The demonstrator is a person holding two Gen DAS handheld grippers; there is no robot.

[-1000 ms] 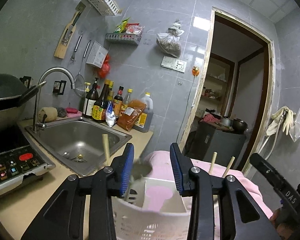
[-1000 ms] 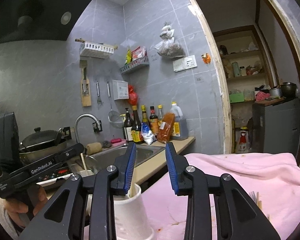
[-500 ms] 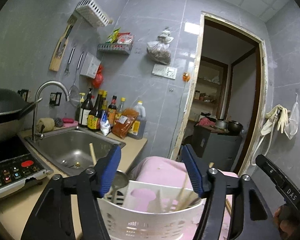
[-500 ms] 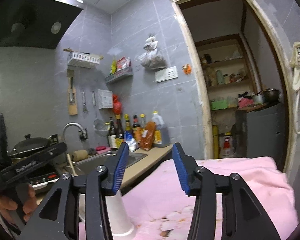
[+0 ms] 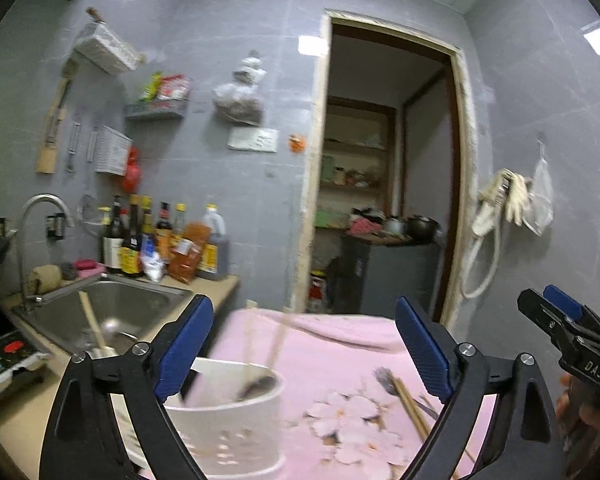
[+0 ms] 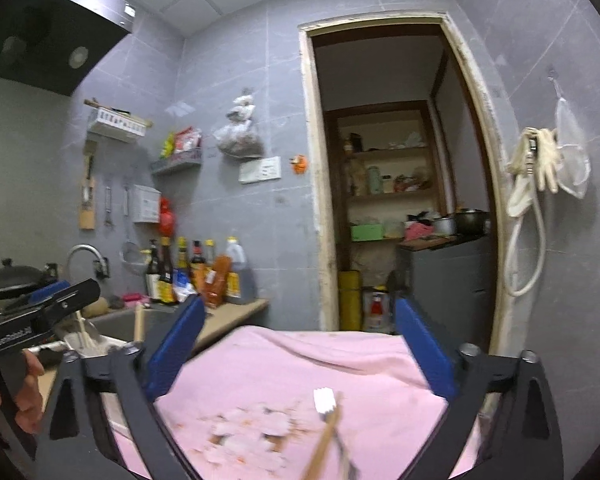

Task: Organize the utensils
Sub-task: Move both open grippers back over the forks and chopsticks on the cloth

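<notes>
Between picks: left hand-held gripper (image 5: 304, 354) and right hand-held gripper (image 6: 296, 354) both spread wide, empty. Next: reach loose chopsticks (image 5: 410, 406) right of white utensil holder (image 5: 236, 420), grip, drop in.

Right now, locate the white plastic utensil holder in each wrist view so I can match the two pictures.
Left wrist: the white plastic utensil holder sits low, left of centre, beside the left finger.
Right wrist: only its rim shows, far left, behind the left finger.
Shared landmark: the pink floral cloth.
</notes>
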